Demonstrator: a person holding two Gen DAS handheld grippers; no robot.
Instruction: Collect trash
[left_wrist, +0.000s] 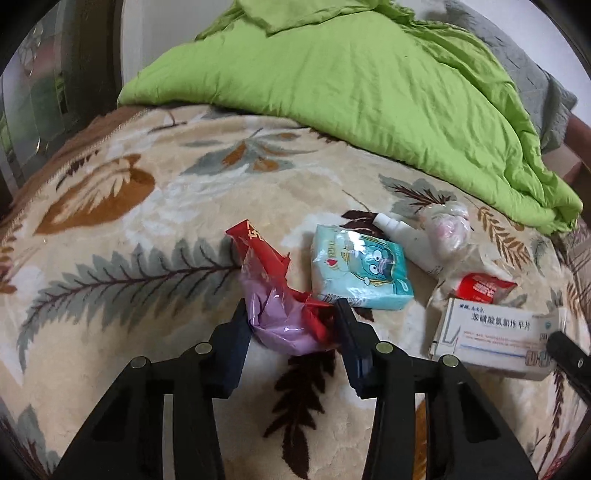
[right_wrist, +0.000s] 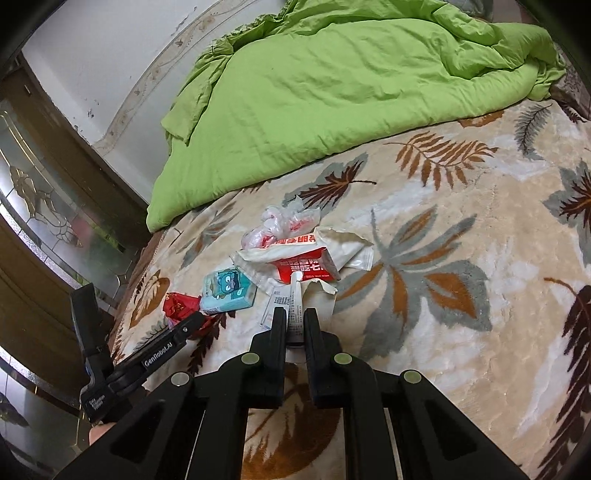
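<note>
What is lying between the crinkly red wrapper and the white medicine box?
The pale blue tissue pack with a cartoon face lies between the crinkly red wrapper and white medicine box, seen in the left wrist view.

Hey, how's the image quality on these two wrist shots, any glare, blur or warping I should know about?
Left wrist view: strong fisheye bending with dark corners; glare on the purple-and-red plastic wrapper between the left gripper's fingers; medicine box print is readable. Right wrist view: same barrel warp, soft even light, no hard shadows; the right gripper and the white box it pinches are sharp, the green quilt slightly soft.
</note>
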